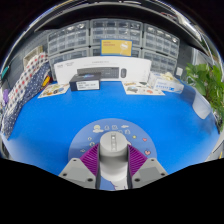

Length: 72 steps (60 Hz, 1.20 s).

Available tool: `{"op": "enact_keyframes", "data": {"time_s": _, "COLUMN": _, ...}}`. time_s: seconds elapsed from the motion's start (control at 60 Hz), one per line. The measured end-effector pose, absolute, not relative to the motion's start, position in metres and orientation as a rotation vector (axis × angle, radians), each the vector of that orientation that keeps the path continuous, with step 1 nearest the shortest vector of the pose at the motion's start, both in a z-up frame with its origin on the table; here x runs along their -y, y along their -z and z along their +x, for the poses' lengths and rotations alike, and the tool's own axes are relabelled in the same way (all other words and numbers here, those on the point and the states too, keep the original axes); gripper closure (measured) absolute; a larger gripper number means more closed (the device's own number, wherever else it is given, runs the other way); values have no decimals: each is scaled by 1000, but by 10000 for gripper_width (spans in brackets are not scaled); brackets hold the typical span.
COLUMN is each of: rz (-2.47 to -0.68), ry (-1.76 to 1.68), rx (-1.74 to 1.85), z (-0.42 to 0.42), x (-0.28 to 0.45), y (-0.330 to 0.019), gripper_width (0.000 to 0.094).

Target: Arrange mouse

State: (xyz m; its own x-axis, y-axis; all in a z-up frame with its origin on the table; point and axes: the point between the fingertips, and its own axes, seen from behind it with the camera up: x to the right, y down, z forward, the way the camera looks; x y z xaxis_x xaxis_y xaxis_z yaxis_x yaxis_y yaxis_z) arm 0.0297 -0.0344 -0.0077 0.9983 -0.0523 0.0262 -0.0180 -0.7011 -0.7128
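1. Gripper view: the small light-grey plastic computer mouse (113,142) sits between the two fingers of your gripper (113,163), low over the blue table (60,125). The purple pads (92,160) stand close against its flanks, so the fingers look drawn narrow around the mouse — but you cannot tell from here whether both pads truly press on it or whether a sliver of gap remains.

2. Handling, as a judgement: the mouse should be light and rigid, with a smooth curved shell that may slip or pivot if pinched high on the dome. Take it low on the two long sides, near the middle of its length, where the flanks run closest to parallel. Moderate pressure should do; the buttons and wheel on top are best left untouched.

3. Hard to make out: the rear of the mouse is hidden behind the fingers, and its underside cannot be seen, so you cannot tell whether it rests on the table or is lifted. No cable is visible — it may be wireless, or a lead may be concealed.

4. Beyond the fingers, well apart, a long white box-like unit (100,71) stands at the far side of the table with small flat items beside it; their nature is too small to read. Green leafy foliage (208,82) shows to one side.
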Motion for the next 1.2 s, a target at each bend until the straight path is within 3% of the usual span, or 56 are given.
{"op": "enact_keyframes", "data": {"time_s": 0.167, "rz": -2376, "ry": 44, "rx": -84, "z": 30, "x": 35, "y": 9, "gripper_width": 432}}
{"op": "enact_keyframes", "data": {"time_s": 0.217, "rz": -2398, "ry": 66, "rx": -107, "z": 33, "x": 37, "y": 5, "gripper_width": 333}}
{"op": "enact_keyframes", "data": {"time_s": 0.233, "rz": -2394, "ry": 80, "rx": -112, "z": 36, "x": 37, "y": 1, "gripper_width": 255}}
{"op": "enact_keyframes", "data": {"time_s": 0.25, "rz": -2384, "ry": 92, "rx": -114, "z": 37, "x": 35, "y": -5, "gripper_width": 272}}
{"op": "enact_keyframes", "data": {"time_s": 0.317, "rz": -2340, "ry": 109, "rx": -111, "z": 38, "x": 30, "y": -31, "gripper_width": 114}}
{"op": "enact_keyframes", "data": {"time_s": 0.583, "rz": -2194, "ry": 42, "rx": -108, "z": -5, "x": 17, "y": -170, "gripper_width": 67}}
{"op": "enact_keyframes", "data": {"time_s": 0.717, "rz": -2181, "ry": 27, "rx": -126, "z": -31, "x": 27, "y": -211, "gripper_width": 67}}
{"op": "enact_keyframes", "data": {"time_s": 0.95, "rz": -2163, "ry": -4, "rx": -37, "z": -85, "x": 46, "y": -232, "gripper_width": 70}}
{"op": "enact_keyframes", "data": {"time_s": 1.2, "rz": -2166, "ry": -23, "rx": 11, "z": -107, "x": 55, "y": -223, "gripper_width": 68}}
